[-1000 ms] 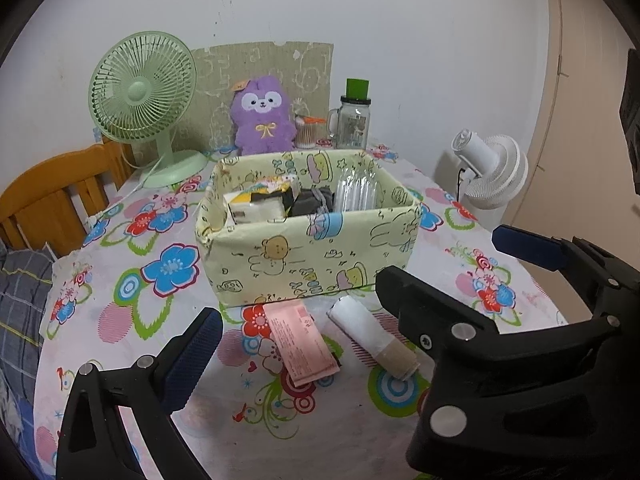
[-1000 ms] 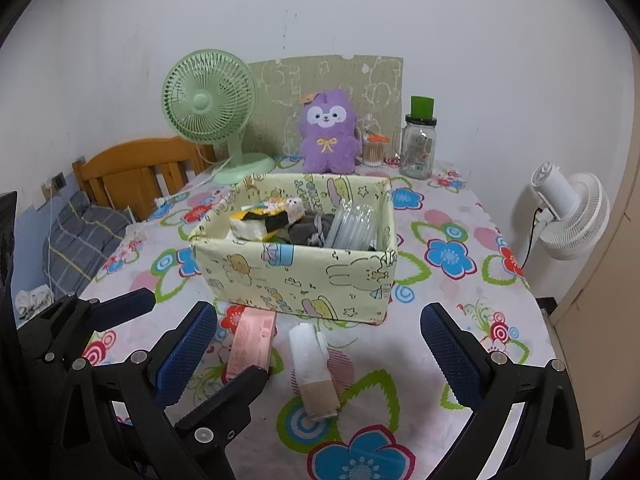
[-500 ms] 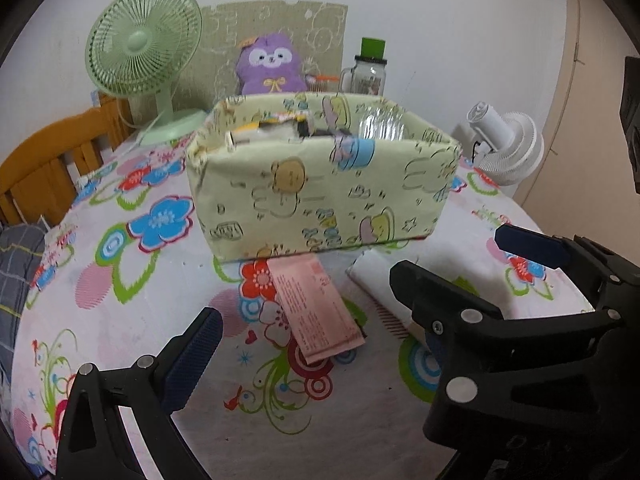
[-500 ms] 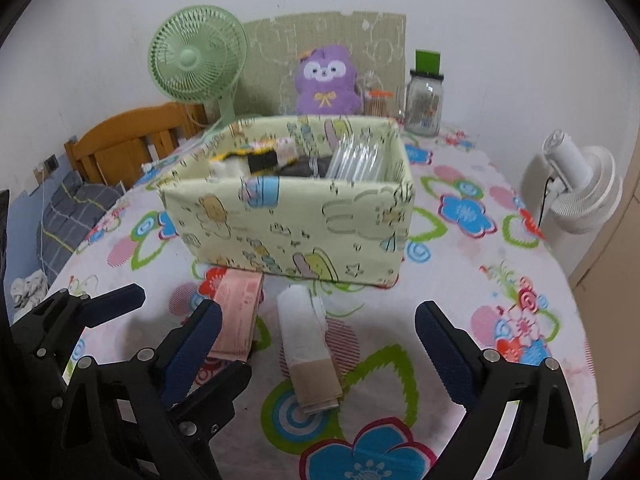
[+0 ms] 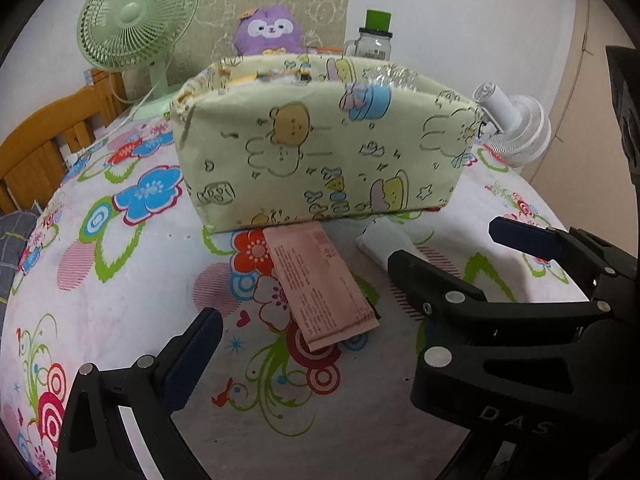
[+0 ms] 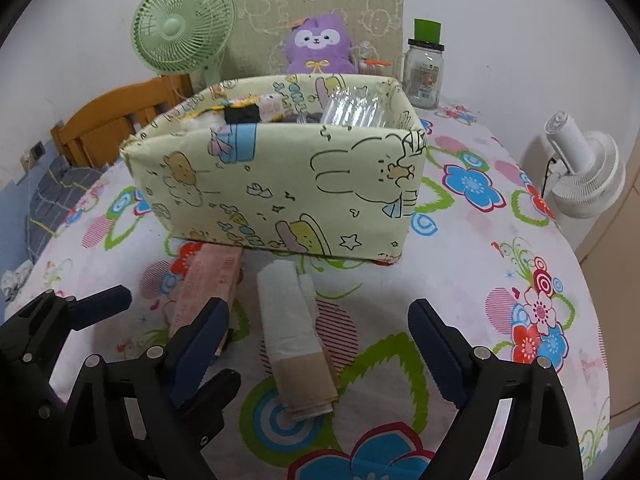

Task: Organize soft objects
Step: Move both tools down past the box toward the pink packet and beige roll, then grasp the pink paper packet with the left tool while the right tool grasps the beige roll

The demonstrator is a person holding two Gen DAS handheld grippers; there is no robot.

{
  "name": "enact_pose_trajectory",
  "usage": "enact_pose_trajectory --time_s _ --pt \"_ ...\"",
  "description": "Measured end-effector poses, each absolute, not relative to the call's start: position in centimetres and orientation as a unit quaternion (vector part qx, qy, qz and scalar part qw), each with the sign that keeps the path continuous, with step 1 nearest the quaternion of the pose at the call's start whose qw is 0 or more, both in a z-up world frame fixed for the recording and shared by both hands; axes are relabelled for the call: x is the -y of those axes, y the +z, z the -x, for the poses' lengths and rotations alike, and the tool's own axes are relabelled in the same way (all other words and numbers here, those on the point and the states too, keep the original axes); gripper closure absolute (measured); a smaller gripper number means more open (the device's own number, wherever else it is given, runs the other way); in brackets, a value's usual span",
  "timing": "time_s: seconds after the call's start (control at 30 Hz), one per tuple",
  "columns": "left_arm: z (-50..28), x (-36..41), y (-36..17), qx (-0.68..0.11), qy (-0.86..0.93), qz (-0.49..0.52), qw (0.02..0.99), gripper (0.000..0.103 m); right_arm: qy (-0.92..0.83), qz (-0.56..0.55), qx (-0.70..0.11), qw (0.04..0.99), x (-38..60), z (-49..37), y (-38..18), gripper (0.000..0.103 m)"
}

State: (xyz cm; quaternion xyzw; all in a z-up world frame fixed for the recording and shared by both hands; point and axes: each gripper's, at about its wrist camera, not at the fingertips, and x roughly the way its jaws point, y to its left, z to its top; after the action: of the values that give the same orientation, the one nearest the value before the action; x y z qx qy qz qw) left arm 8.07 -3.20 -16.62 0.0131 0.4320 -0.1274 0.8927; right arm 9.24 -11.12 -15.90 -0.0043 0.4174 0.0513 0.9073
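Observation:
A pale green cartoon-print fabric box (image 5: 320, 152) (image 6: 288, 184) stands on the flowered tablecloth, holding several items. In front of it lie a pink flat packet (image 5: 320, 292) (image 6: 208, 284) and a white-and-tan folded soft bundle (image 6: 296, 340) (image 5: 380, 240). My left gripper (image 5: 352, 300) is open and empty, low over the packet. My right gripper (image 6: 320, 332) is open and empty, its fingers either side of the bundle. A purple plush toy (image 6: 320, 46) (image 5: 270, 32) sits behind the box.
A green desk fan (image 6: 180, 36) and a glass jar with a green lid (image 6: 426, 72) stand at the back. A white fan (image 6: 584, 176) is off the table's right edge. A wooden chair (image 5: 44, 148) is at the left.
Both grippers have dropped lower and moved closer to the box, packet and bundle. Both stayed open. Nothing on the table moved.

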Motion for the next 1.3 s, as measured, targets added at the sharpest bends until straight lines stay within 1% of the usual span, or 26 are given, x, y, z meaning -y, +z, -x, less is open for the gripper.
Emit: enact_pose_trajectory --time_s 0.1,0.17,0.2,0.23,0.4,0.43,0.47,0.53,0.57,0.63,0.8,1.1,1.2,1.27,1.3 --pt "-8.3 3.2 -17.0 -0.439 -0.125 -0.013 0.89 0.002 0.052 0.01 -0.424 0.904 10.9 -9.6 -16.3 0.017" --pt "-8.3 3.2 -17.2 -0.442 -0.126 -0.013 0.888 0.002 0.057 0.008 -0.43 0.901 10.7 -9.8 -16.6 0.017" --pt "-8.3 3.3 -17.3 -0.445 -0.127 -0.014 0.886 0.002 0.056 0.008 -0.432 0.9 10.7 -10.0 -16.8 0.021" --pt "-8.3 3.4 -17.4 -0.446 -0.127 -0.015 0.886 0.002 0.056 0.009 -0.436 0.898 10.6 -10.1 -17.0 0.026" --pt "-8.5 3.8 -17.9 -0.452 -0.126 -0.024 0.883 0.002 0.062 0.007 -0.455 0.888 10.5 -10.7 -17.9 0.042" --pt "-8.5 4.0 -17.9 -0.452 -0.124 -0.029 0.883 0.002 0.065 0.005 -0.459 0.886 10.5 -10.7 -18.1 0.048" --pt "-8.5 4.1 -17.9 -0.452 -0.124 -0.031 0.883 0.002 0.064 0.009 -0.457 0.887 10.4 -10.7 -18.1 0.051" --pt "-8.5 4.4 -18.0 -0.451 -0.122 -0.039 0.883 0.002 0.065 0.018 -0.454 0.888 10.2 -10.6 -18.1 0.06" --pt "-8.6 4.5 -18.0 -0.452 -0.122 -0.041 0.883 0.002 0.066 0.022 -0.454 0.888 10.2 -10.6 -18.1 0.062" --pt "-8.7 4.7 -18.0 -0.452 -0.122 -0.042 0.883 0.002 0.067 0.027 -0.453 0.889 10.2 -10.6 -18.1 0.07" --pt "-9.8 4.6 -18.1 -0.451 -0.107 -0.042 0.885 0.002 0.065 0.017 -0.452 0.889 11.2 -10.8 -18.0 0.071" --pt "-11.3 4.3 -17.7 -0.453 -0.094 -0.043 0.885 0.015 0.061 -0.006 -0.446 0.893 12.5 -11.3 -17.4 0.071" --pt "-11.7 4.6 -17.5 -0.453 -0.098 -0.045 0.885 0.025 0.061 -0.014 -0.447 0.893 12.8 -11.5 -17.3 0.071" --pt "-11.9 4.8 -17.3 -0.451 -0.102 -0.045 0.885 0.034 0.062 -0.02 -0.448 0.892 12.9 -11.7 -17.3 0.071" --pt "-12.0 4.8 -17.3 -0.45 -0.103 -0.046 0.886 0.036 0.062 -0.021 -0.448 0.891 12.9 -11.7 -17.4 0.071"
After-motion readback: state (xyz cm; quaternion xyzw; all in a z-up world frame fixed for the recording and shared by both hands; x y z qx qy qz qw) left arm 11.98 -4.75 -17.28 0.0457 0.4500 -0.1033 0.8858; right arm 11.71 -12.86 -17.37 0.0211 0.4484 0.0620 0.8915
